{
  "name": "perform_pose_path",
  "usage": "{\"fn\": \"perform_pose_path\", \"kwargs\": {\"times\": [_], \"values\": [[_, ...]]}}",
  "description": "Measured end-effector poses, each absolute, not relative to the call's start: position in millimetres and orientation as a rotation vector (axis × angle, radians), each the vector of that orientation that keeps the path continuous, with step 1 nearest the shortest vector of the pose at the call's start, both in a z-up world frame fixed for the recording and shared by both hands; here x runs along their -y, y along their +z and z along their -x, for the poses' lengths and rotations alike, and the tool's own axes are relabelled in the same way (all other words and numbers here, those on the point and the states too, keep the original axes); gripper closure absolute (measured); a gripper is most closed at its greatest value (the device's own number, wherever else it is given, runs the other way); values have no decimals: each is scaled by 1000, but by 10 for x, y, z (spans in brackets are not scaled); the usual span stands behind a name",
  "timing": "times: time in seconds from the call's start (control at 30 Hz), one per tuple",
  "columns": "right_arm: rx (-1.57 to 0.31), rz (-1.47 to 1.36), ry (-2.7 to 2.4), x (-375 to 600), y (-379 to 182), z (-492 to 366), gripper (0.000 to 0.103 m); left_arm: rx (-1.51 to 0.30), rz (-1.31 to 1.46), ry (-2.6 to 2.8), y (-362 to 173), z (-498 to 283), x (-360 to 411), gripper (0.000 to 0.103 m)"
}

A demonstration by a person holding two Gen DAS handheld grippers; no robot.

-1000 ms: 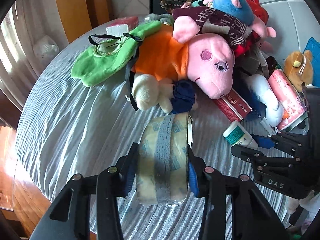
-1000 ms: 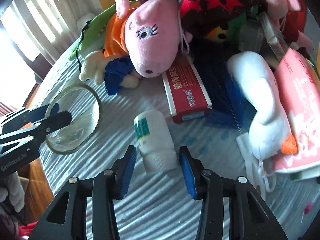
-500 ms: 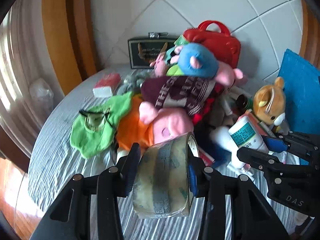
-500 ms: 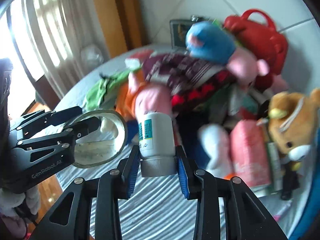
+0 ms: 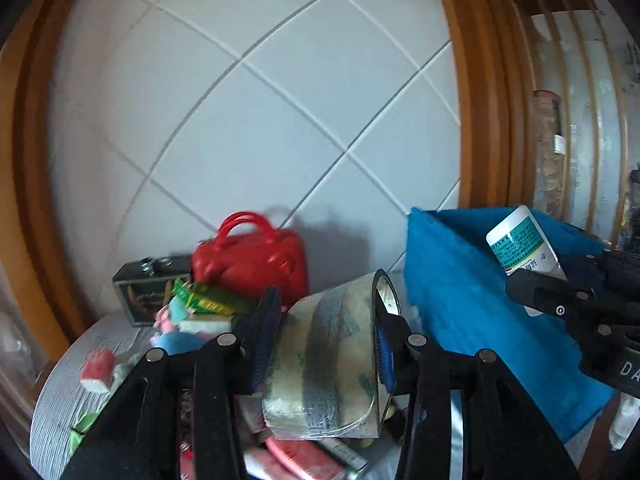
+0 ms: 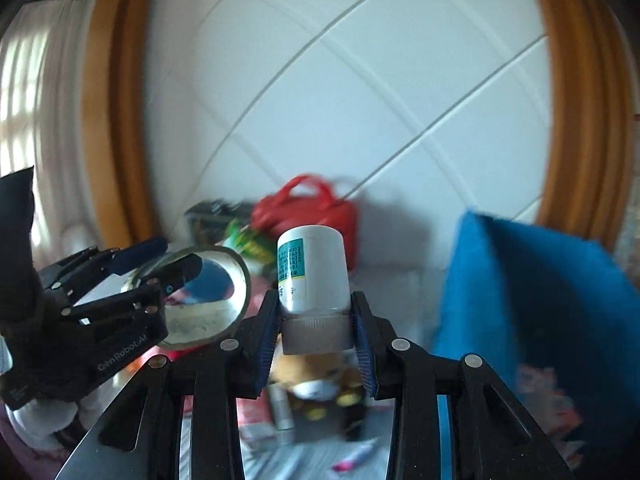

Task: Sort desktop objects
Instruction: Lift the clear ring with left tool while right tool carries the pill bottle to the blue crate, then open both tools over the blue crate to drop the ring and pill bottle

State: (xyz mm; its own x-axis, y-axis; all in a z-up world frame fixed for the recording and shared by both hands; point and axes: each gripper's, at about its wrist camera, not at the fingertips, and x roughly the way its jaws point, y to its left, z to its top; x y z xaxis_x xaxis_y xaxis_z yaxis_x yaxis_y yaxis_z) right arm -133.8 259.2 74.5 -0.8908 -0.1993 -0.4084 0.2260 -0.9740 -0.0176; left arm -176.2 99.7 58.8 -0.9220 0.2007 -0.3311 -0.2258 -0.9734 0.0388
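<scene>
Left wrist view looking forward along its tongs [image 5: 324,344], slightly downward at the tiled wall [image 5: 256,120], right wrist view likewise, side by side, each catching the other's tongs, both sharing red bag [image 5: 250,264] and blue cloth [image 6: 532,300], close.

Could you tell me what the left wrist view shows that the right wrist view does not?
Only the left wrist view shows the tape roll's wound outer band, clamped in the left gripper, and a small red-and-white item on the grey cloth. Only the right wrist view shows the bottle's cap in the right gripper, and a curtained window. Both show the red handbag, blue fabric bin and white bottle.
</scene>
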Motion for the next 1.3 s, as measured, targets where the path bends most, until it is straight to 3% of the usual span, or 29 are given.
{"fn": "perform_pose_path", "kwargs": {"times": [0.13,0.37,0.7,0.93,1.07,1.13,1.3], "values": [[-142,-605,-3009,-3346,1048,1358,68,-141,451,2767,891,1980,-1813,61],[-163,-873,-3101,-4589,1093,1845,69,-230,546,2587,1091,2343,-3189,61],[-14,-1431,-2952,-5757,445,2719,69,-292,1016,2389,577,3282,-4512,61],[49,-1670,-2798,-6120,-102,2995,68,-430,1234,2350,93,3655,-4934,61],[55,-1776,-2737,-6218,-307,3114,68,-456,1347,2290,-144,3711,-4990,59],[72,-1825,-2696,-6243,-399,3152,68,-474,1399,2251,-226,3723,-5026,54],[81,-1895,-2643,-6252,-523,3175,66,-466,1460,2231,-321,3712,-5000,53]]}}
